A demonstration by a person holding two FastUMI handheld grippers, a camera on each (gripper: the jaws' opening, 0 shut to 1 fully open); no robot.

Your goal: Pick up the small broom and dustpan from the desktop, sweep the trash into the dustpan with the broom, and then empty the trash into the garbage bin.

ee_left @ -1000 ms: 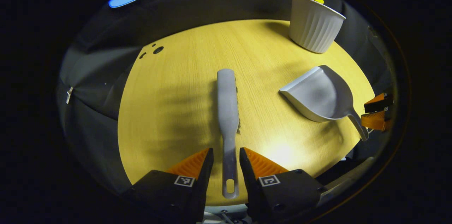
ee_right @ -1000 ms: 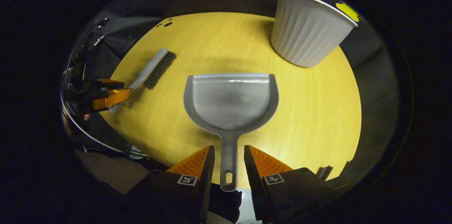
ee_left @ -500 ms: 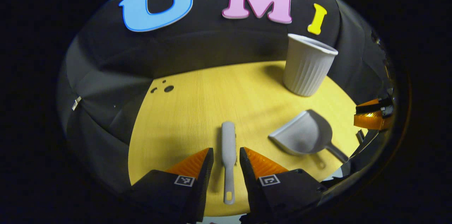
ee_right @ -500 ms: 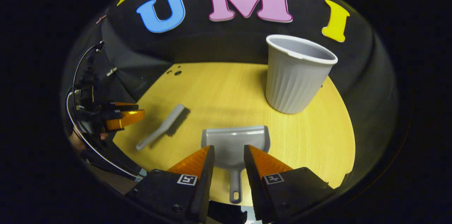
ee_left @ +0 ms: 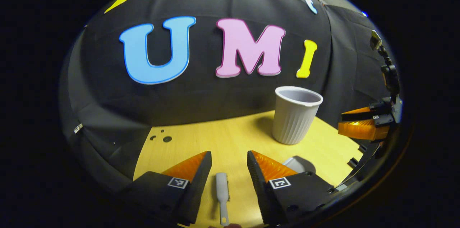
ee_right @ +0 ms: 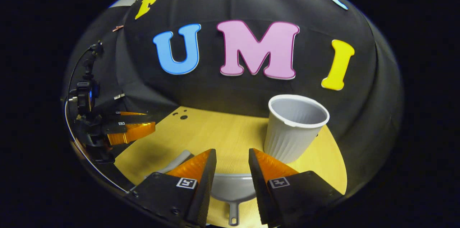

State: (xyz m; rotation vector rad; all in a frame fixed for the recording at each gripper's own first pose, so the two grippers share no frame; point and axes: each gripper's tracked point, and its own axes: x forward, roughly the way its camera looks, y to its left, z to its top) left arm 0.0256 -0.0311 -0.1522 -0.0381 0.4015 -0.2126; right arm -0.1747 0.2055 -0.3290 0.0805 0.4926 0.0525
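The grey small broom (ee_left: 222, 192) lies flat on the yellow table (ee_left: 233, 138), below and between the fingers of my open left gripper (ee_left: 229, 159), which does not touch it. In the right gripper view the grey dustpan (ee_right: 231, 189) lies below my open right gripper (ee_right: 231, 156), its handle pointing toward me. A few dark bits of trash (ee_left: 166, 138) sit at the table's far left edge. The ribbed grey garbage bin (ee_right: 293, 127) stands upright at the back right. Part of the dustpan (ee_left: 296, 165) shows past the left gripper's right finger.
The other gripper hovers at the right rim in the left gripper view (ee_left: 363, 124) and at the left rim in the right gripper view (ee_right: 131, 130). Black cloth closes off the table's back and sides. The broom's head (ee_right: 176, 163) lies left of the dustpan.
Both grippers have lifted and tilted up away from the table. The broom and dustpan stay lying where they were and now look small and low between the fingers.
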